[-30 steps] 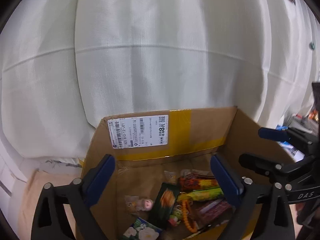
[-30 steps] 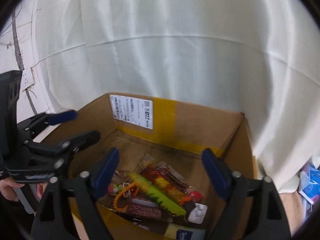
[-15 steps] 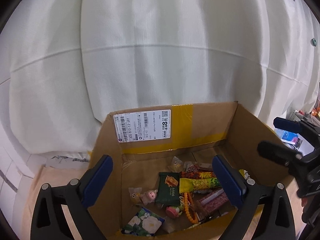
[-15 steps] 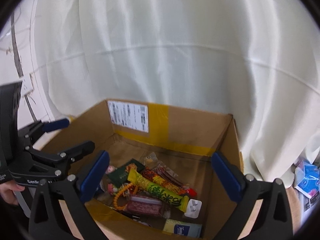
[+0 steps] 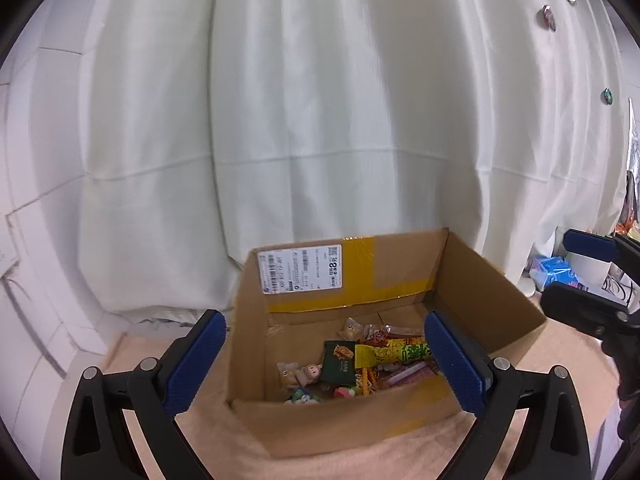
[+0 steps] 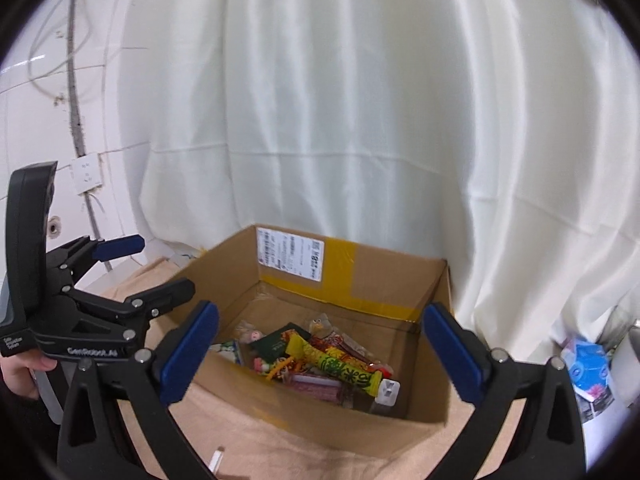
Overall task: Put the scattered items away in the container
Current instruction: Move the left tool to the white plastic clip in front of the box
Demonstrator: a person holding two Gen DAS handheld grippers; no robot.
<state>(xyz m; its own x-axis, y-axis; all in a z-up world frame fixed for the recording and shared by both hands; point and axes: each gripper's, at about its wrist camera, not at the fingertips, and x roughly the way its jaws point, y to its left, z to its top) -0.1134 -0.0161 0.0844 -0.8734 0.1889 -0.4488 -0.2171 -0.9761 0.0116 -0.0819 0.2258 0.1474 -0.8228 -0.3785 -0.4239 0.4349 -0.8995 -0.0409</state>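
The left hand-held gripper (image 5: 322, 354) is released, its blue-padded jaws spread wide with nothing between them, held above the near side of the tabletop (image 5: 340, 462), which carries a beige cloth; in the right wrist view the same unit appears at the left, gripped from below by a person's hand (image 6: 20, 372); behind it stands a white tiled wall with a socket (image 6: 86, 174); the cardboard box (image 5: 492, 296) sits open-topped toward the far edge of the tabletop, close against a white curtain (image 5: 320, 120), with a white shipping label (image 5: 302, 268) and yellow tape (image 5: 360, 276) on its far wall; the scattered items lie inside the box on its floor: a small pig figure (image 5: 310, 372) at the left, a dark green packet (image 5: 340, 362) beside it, a long yellow-green snack stick (image 6: 340, 366) running diagonally across the pile, an orange bead string (image 5: 366, 380) below it, a pink wrapped bar (image 6: 316, 386) near the front wall, and a white plug-like piece (image 6: 388, 390) at the right; the right hand-held gripper (image 6: 320, 354) is likewise released, jaws at full spread and empty, held short of the box's near wall; blue packaging (image 6: 590, 366) lies past the tabletop's right edge.
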